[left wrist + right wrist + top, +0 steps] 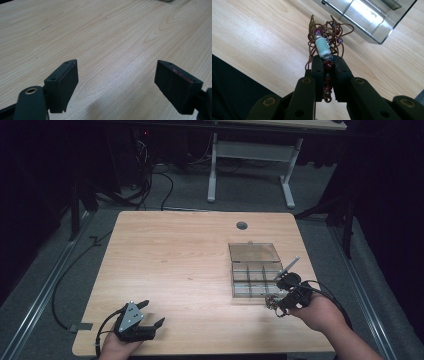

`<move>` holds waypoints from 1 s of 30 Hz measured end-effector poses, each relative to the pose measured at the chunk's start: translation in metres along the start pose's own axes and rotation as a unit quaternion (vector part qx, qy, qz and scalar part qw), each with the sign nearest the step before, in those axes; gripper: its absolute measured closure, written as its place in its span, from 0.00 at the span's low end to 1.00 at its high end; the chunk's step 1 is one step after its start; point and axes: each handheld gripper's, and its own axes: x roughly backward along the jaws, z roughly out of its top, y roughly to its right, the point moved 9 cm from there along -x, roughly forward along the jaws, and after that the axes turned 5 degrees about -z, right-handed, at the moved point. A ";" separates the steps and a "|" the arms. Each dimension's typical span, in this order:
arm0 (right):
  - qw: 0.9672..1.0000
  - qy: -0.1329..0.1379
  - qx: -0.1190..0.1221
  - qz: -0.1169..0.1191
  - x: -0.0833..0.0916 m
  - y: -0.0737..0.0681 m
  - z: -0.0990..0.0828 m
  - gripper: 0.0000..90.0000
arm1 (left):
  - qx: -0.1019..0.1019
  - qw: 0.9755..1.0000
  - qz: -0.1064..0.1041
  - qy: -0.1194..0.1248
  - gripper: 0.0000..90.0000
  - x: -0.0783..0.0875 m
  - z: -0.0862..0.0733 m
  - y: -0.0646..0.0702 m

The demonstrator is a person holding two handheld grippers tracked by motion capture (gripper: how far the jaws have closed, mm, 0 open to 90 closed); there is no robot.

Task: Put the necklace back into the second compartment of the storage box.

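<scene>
At the near left corner of the pale wooden table (pixel 175 255), the left gripper (pixel 151 314) rests low over the bare wood, held in the person's left hand (pixel 116 347), with a grey three-cornered plate on top. In the left gripper view its two black jaws stand wide apart, with nothing but wood grain between them.

Farther right, past the middle of the table, sits a clear plastic organiser box (pixel 256 281) with divided compartments; its lid (pixel 254 252) is open and laid back toward the far edge. A small round grommet hole (pixel 242 225) lies in the tabletop beyond it.

At the right, the right gripper (pixel 278 306), held in the person's right hand (pixel 320 312), sits just beside the near right corner of the box. Its jaws are clamped on a beaded bracelet of brown cord (pixel 324 42). In the right gripper view, dark red beads sit pinched between the jaws, while a pale turquoise cylindrical bead and a tangle of cord loops with small purple beads stick out past the jaw tips, above the wood and near the box's clear wall (pixel 372 22).
</scene>
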 end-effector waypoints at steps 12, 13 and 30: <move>1.000 0.010 0.003 -0.012 0.022 0.007 0.019 0.90 | 0.000 1.000 -0.001 0.000 0.22 0.000 0.000 0.000; 1.000 0.012 0.005 -0.013 0.023 0.008 0.022 0.90 | 0.000 1.000 -0.001 0.000 0.22 0.000 0.000 0.000; 1.000 0.011 0.005 -0.011 0.006 0.019 0.071 0.90 | 0.000 1.000 -0.004 0.000 0.22 0.000 0.000 0.000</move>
